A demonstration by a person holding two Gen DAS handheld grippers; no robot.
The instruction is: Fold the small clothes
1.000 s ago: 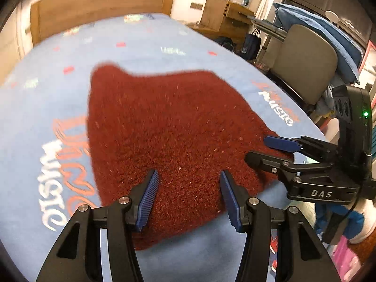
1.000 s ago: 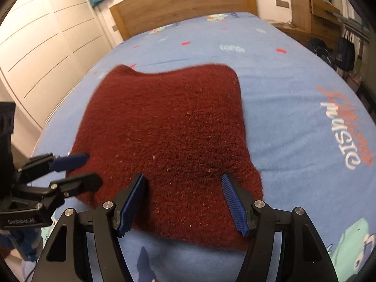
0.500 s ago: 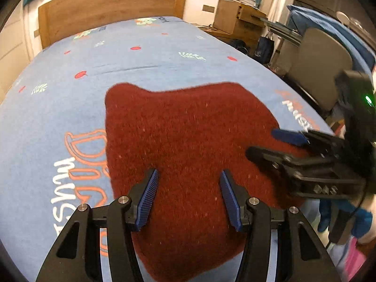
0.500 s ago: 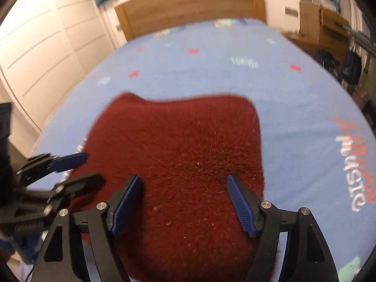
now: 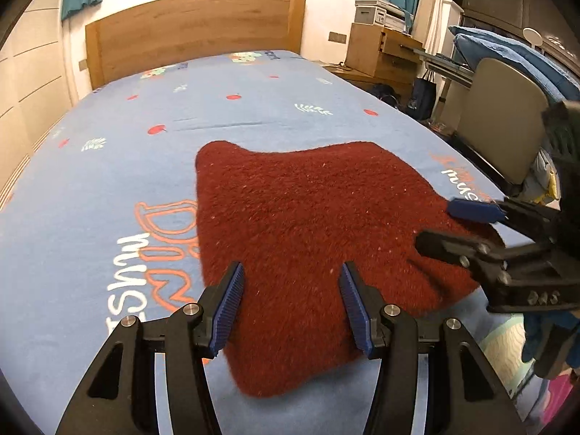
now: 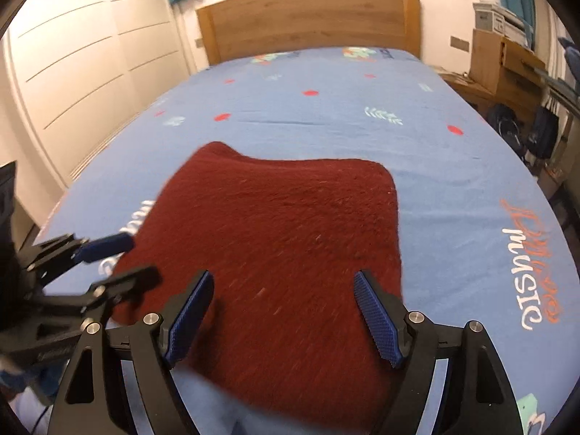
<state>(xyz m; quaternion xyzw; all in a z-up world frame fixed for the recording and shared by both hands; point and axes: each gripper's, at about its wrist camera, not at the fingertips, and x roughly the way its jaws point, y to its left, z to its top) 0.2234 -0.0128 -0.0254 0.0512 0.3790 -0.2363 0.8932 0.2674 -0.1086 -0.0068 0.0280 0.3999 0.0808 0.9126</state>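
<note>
Both grippers have pulled back and lifted since a second ago, so the red woolly cloth (image 5: 311, 239) now looks smaller and more of the blue bedsheet (image 5: 108, 166) and the wooden headboard (image 5: 195, 32) shows beyond it. The cloth itself seems to lie as it did, with the same rounded outline.

The left gripper (image 5: 291, 306) hangs over the near part of the cloth with its jaws spread wide and nothing between them. The right gripper (image 6: 282, 317) is likewise spread and empty, above the cloth's near right part. In the left view the right gripper (image 5: 453, 226) reaches in over the cloth's right edge; in the right view the left gripper (image 6: 119, 259) sits over its near left corner.

The cloth lies flat on the sheet toward the near edge of the bed, roughly midway across. Its thickness and soft rounded near edge suggest it may already be doubled over, though no layer edge shows clearly enough to be sure. If so, at least one fold is done, and what is left is either a further fold or nothing more.
</note>
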